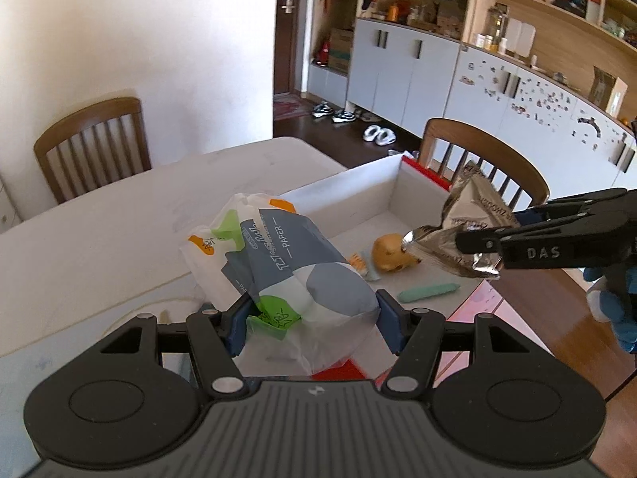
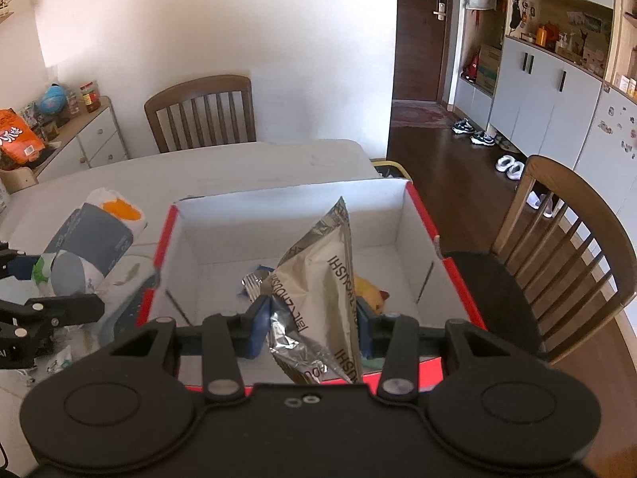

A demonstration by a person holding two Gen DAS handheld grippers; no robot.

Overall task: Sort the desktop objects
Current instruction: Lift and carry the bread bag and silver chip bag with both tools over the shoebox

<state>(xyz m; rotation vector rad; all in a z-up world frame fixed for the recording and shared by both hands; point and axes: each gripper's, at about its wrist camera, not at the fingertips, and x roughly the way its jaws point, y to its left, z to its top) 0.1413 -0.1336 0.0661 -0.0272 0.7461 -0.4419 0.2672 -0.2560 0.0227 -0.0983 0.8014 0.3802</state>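
Note:
My left gripper [image 1: 308, 324] is shut on a tissue pack [image 1: 286, 263] in grey, white, green and orange wrap, held above the table beside the box's left side; it also shows in the right wrist view [image 2: 85, 243]. My right gripper [image 2: 312, 324] is shut on a silver snack bag [image 2: 322, 279], held over the open red-and-white box [image 2: 422, 215]; the bag also shows in the left wrist view [image 1: 466, 219]. Inside the box lie a yellow toy [image 1: 390, 253], a green stick [image 1: 428, 292] and a small wrapper [image 1: 362, 265].
The white table [image 1: 99, 215] stretches left and back. Wooden chairs stand behind the table [image 2: 201, 113] and to the right of the box [image 2: 565, 247]. A cabinet with clutter [image 2: 79, 135] stands far left. Dark wood floor lies to the right.

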